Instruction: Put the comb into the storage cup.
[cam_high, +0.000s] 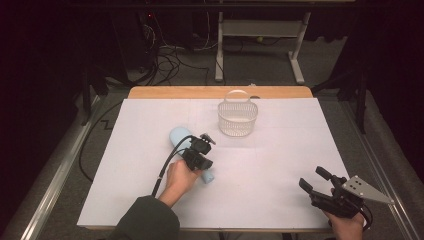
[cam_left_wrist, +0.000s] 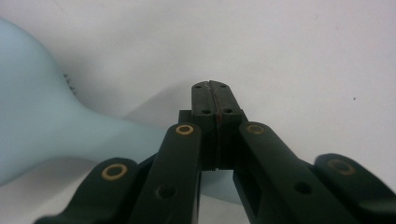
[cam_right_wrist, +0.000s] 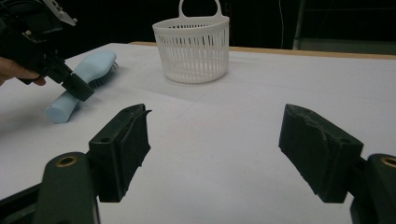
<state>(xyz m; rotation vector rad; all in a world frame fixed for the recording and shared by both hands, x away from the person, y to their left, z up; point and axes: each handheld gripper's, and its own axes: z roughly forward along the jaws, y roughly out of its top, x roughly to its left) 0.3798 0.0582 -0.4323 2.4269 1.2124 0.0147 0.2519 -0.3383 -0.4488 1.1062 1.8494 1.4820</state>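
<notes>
A pale blue hairbrush (cam_high: 178, 137) lies on the white table cover, its head toward the far left and its handle toward me. My left gripper (cam_high: 206, 164) is shut, its jaws pressed together with nothing between them, tips just over the brush handle. In the left gripper view the closed tips (cam_left_wrist: 215, 88) point at bare cover, and the brush (cam_left_wrist: 42, 116) runs under them from the left. My right gripper (cam_high: 314, 178) stands open at the front right with nothing between its jaws. The right gripper view (cam_right_wrist: 215, 140) faces the brush (cam_right_wrist: 88, 70) and the left gripper (cam_right_wrist: 79, 88).
A white slotted basket (cam_high: 238, 119) with a loop handle stands upright at the back middle of the table, also in the right gripper view as the basket (cam_right_wrist: 191, 46). The white cover (cam_high: 280, 165) ends at a wooden edge (cam_high: 220, 92) at the back. Cables lie on the floor beyond.
</notes>
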